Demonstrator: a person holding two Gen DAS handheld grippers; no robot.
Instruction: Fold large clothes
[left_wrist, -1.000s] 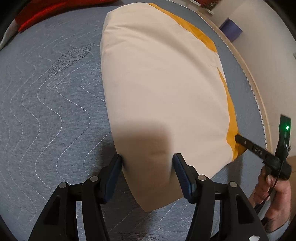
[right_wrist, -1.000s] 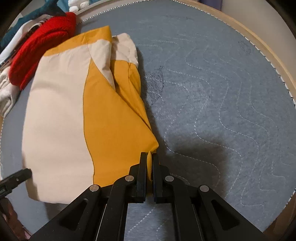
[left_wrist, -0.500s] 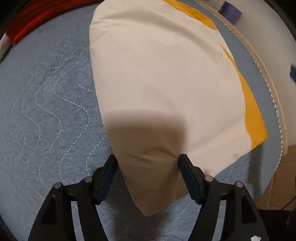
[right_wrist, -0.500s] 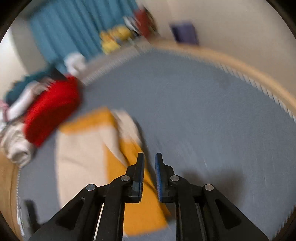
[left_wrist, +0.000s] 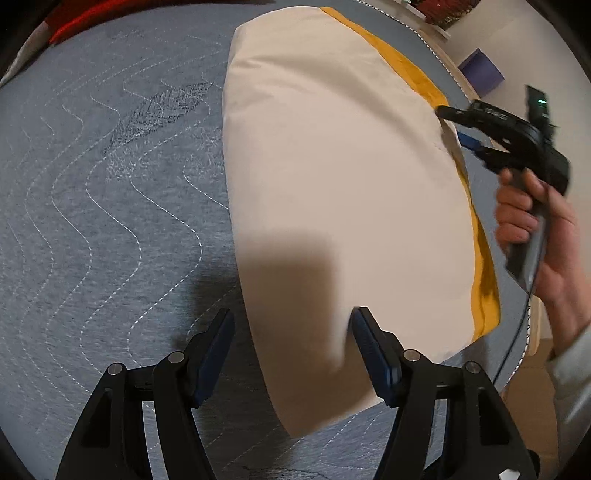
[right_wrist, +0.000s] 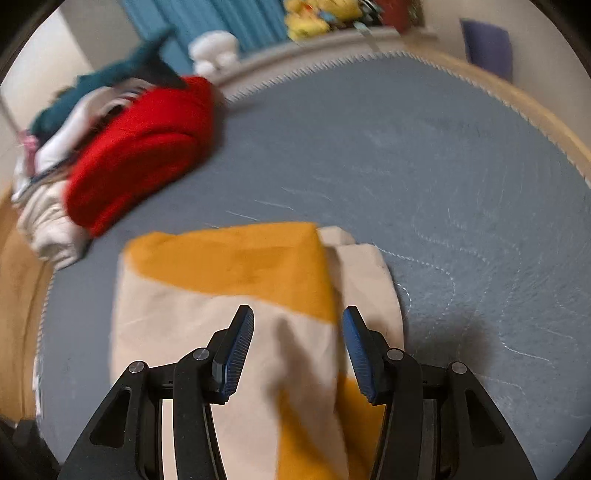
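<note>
A folded cream and orange garment (left_wrist: 332, 177) lies on the grey quilted mat (left_wrist: 110, 221). My left gripper (left_wrist: 293, 332) hovers over its near cream corner, jaws apart and closing a little. The left pad is over bare mat and the right pad sits at the fabric, with no grip. In the left wrist view a hand (left_wrist: 535, 229) holds my right gripper (left_wrist: 452, 125) at the garment's right orange edge. My right gripper (right_wrist: 297, 343) is above the garment (right_wrist: 229, 266), its jaws opening, with cloth lying below them and nothing pinched.
A pile of clothes, with a red one (right_wrist: 140, 147) on top and white and teal ones beside it, sits at the mat's far left. The wooden table rim (right_wrist: 546, 110) curves around the mat. Plush toys (right_wrist: 317, 18) and a purple box (right_wrist: 487, 44) stand beyond it.
The right gripper let go of the orange corner, opened, and swung along the garment towards its far end. The left gripper shifted slightly and stays open over the cream corner.
</note>
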